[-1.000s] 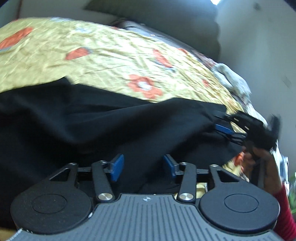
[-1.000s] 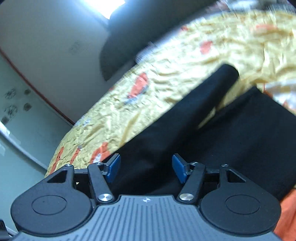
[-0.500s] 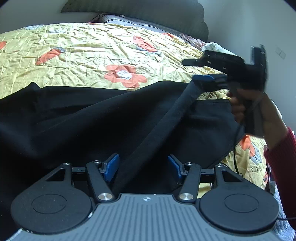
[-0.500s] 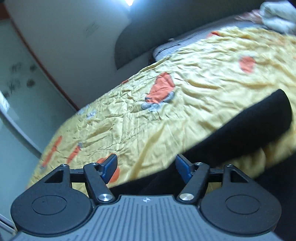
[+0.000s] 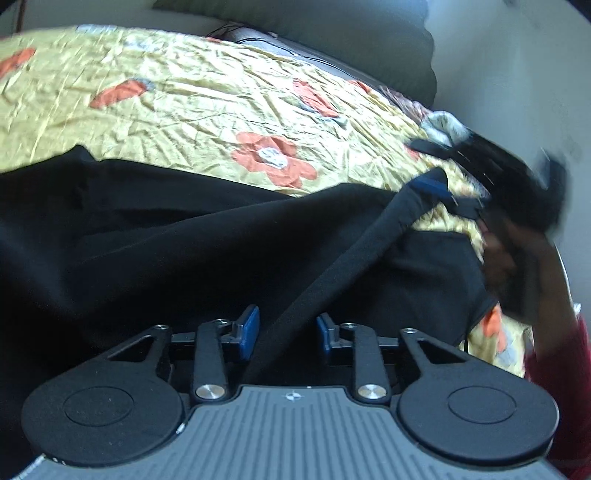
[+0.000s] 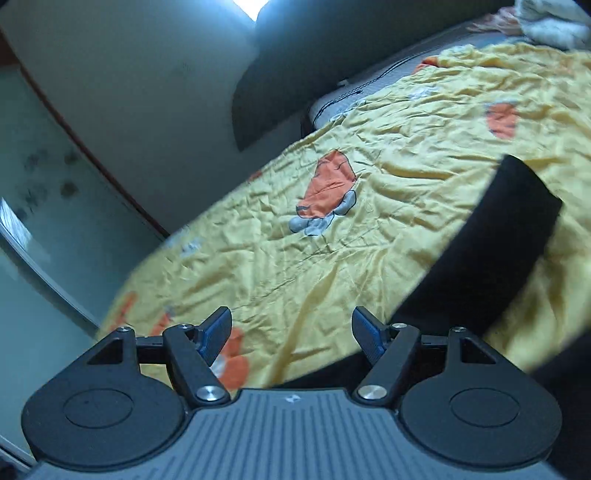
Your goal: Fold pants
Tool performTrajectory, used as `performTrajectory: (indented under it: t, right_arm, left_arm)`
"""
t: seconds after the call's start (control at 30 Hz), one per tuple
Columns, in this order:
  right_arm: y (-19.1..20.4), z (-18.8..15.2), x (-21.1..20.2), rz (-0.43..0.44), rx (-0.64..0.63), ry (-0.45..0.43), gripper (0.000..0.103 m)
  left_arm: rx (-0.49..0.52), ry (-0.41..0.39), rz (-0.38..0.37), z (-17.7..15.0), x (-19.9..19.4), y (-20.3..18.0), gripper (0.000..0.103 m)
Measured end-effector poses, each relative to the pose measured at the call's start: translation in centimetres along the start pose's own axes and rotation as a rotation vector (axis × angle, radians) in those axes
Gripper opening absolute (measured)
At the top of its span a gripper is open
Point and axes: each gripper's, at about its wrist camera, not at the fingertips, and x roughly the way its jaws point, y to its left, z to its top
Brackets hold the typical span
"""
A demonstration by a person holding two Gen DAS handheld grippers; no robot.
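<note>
Black pants (image 5: 166, 240) lie spread on a yellow flowered bedspread (image 5: 184, 103). A taut strip of their waistband (image 5: 351, 258) runs up from between my left gripper's (image 5: 286, 328) blue pads to the right gripper (image 5: 428, 166). The left jaws are closing around the strip, and a gap still shows beside it. A hand (image 5: 517, 258) holds the right gripper, and the strip's end rests against its lower blue pad. In the right wrist view the right gripper (image 6: 291, 332) has its jaws opening, with only bedspread between them. There the black band (image 6: 498, 240) passes outside the right finger.
A dark headboard (image 5: 351, 37) stands at the far end of the bed. A white cloth bundle (image 6: 546, 22) lies near it. A frosted glass panel (image 6: 37, 221) and a wall lie beyond the bed's left side. A red sleeve (image 5: 561, 369) is at the right edge.
My left jaws have narrowed around the waistband strip. The right jaws have widened and the black cloth has slid out from between them to the right. The right gripper has dropped lower in the left view.
</note>
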Motion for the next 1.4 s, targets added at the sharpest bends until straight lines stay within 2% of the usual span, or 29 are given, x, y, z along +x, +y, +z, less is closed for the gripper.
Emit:
performTrajectory:
  t: [0.1,0.2,0.3,0.43,0.6,0.73,0.8,0.93,1.1,1.17,1.23,1.37,1.4]
  right_arm:
    - [-0.2,-2.0,-2.8,0.101,0.094,0.034,0.082]
    - [0.0,-4.8,-3.1,0.196,0.160,0.129,0.082]
    - [-0.1,-7.0,-2.1,0.239,0.237,0.186,0.082]
    - [-0.7,-7.2,-0.6,0.275,0.283,0.183,0.082]
    - [-1.7,-5.2,-0.1,0.229,0.271,0.088,0.081]
    - [-3.3,-3.2,-0.5,0.138,0.230,-0.035,0.082]
    - [-4.9,-2.2,-0.5,0.080,0.273,-0.076,0.082]
    - [-7.8,-0.5,-0.6,0.077,0.324,-0.165,0.081]
    - [-9.0,1.6,0.5,0.003,0.301,-0.213,0.081]
    - [-9.4,2.1,1.1,-0.019,0.299,-0.221,0.074]
    - [-9.8,2.7,1.6,-0.044,0.301,-0.217,0.059]
    - [-10.6,3.1,2.9,-0.090,0.310,-0.202,0.038]
    - [-10.8,3.0,3.0,-0.094,0.316,-0.200,0.026]
  left_arm:
    - [-0.080,0.001,-0.038,0.4,0.1,1.0,0.033]
    - [-0.121,0.005,-0.060,0.6,0.2,1.3,0.033]
    - [-0.118,0.001,-0.052,0.7,0.2,0.8,0.033]
    - [-0.118,-0.001,-0.056,0.7,0.3,0.4,0.032]
    - [-0.123,0.004,-0.056,0.5,0.5,0.4,0.027]
    - [-0.110,0.005,-0.052,0.4,0.6,0.2,0.027]
    - [-0.111,0.006,-0.052,0.4,0.6,0.3,0.027]
    - [-0.092,0.008,-0.054,0.4,0.9,-0.2,0.027]
    - [-0.013,0.003,-0.038,0.1,1.1,-1.4,0.027]
    - [0.020,-0.003,-0.030,0.0,1.2,-1.8,0.027]
    - [0.060,-0.007,-0.020,-0.1,1.4,-2.4,0.027]
    - [0.181,-0.014,0.012,-0.5,1.7,-4.1,0.029]
    - [0.211,-0.019,0.020,-0.6,1.8,-4.5,0.032]
